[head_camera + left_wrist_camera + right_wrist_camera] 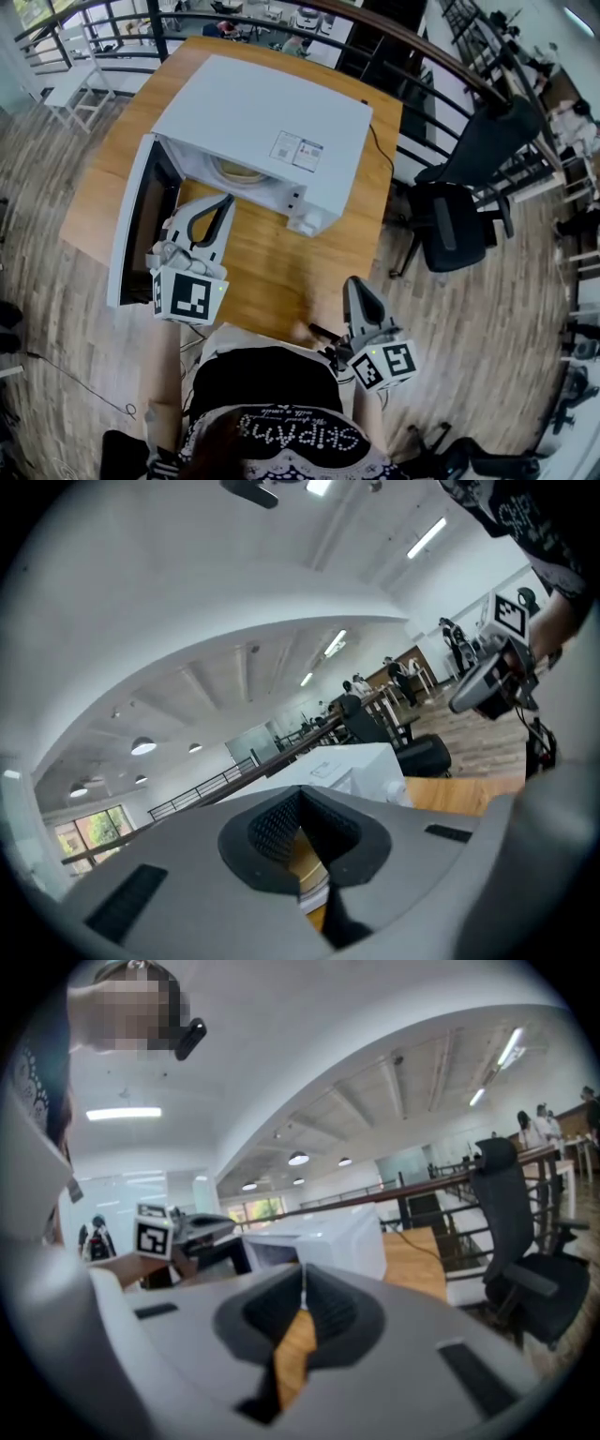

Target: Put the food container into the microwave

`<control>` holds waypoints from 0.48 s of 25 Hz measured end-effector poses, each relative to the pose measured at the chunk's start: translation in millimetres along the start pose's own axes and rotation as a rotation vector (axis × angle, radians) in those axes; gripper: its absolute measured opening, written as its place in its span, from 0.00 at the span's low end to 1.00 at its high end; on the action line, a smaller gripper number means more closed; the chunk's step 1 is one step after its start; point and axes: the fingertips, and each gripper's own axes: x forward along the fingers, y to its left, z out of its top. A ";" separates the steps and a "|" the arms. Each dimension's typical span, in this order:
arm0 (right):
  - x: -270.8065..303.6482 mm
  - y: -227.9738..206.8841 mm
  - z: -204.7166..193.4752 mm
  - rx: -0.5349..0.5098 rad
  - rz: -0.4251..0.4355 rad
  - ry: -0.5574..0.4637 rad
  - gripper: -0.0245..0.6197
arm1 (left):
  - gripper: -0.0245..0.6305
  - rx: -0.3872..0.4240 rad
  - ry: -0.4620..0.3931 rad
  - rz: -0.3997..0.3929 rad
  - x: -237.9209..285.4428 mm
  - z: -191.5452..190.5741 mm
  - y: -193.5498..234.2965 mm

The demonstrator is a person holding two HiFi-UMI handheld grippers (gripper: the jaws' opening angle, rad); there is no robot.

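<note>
Food container (pixel 238 172) sits inside the microwave (pixel 272 117), straight ahead of my nearer left gripper (pixel 225 202). It and my right gripper (pixel 360 283) are pressed together, empty.

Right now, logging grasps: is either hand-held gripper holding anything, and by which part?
Nothing is held: the grey left hand-held gripper and grey right hand-held gripper are shut, empty.

microwave (pixel 262 122): white, smooth, matt shell | surface (pixel 272 272): warm wood, slight sheen | floor (pixel 487 319): grey-brown wood planks | left gripper (pixel 225 202): grey matt plastic, dark ribbed pads (pixel 272 832)
</note>
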 end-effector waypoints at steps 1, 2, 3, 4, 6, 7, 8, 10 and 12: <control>-0.7 -0.6 0.7 0.000 0.000 -0.004 0.09 | 0.07 -0.025 -0.041 0.018 -7.1 12.5 4.1; -1.3 -1.3 1.4 0.000 0.000 -0.009 0.09 | 0.07 -0.058 -0.078 0.031 -14.8 22.8 7.4; -2.1 -2.0 2.0 0.002 -0.001 -0.014 0.09 | 0.07 -0.101 -0.104 0.040 -22.8 30.0 9.4; -3.0 -2.7 2.5 0.003 -0.001 -0.017 0.09 | 0.07 -0.159 -0.115 0.048 -31.1 33.3 9.7; -4.5 -3.6 3.9 0.001 0.001 -0.022 0.09 | 0.07 -0.287 -0.101 0.072 -46.8 32.4 7.4; -4.6 -3.7 5.4 -0.001 0.003 -0.026 0.09 | 0.07 -0.320 -0.093 0.083 -53.6 32.3 6.2; -4.4 -3.7 7.6 -0.004 0.005 -0.032 0.09 | 0.07 -0.333 -0.089 0.093 -59.9 33.0 5.8; -4.8 -4.3 12.5 -0.009 0.005 -0.045 0.09 | 0.07 -0.326 -0.082 0.119 -72.2 34.9 6.0; -7.4 -6.3 17.3 -0.013 0.000 -0.056 0.09 | 0.07 -0.305 -0.071 0.146 -84.7 36.5 4.9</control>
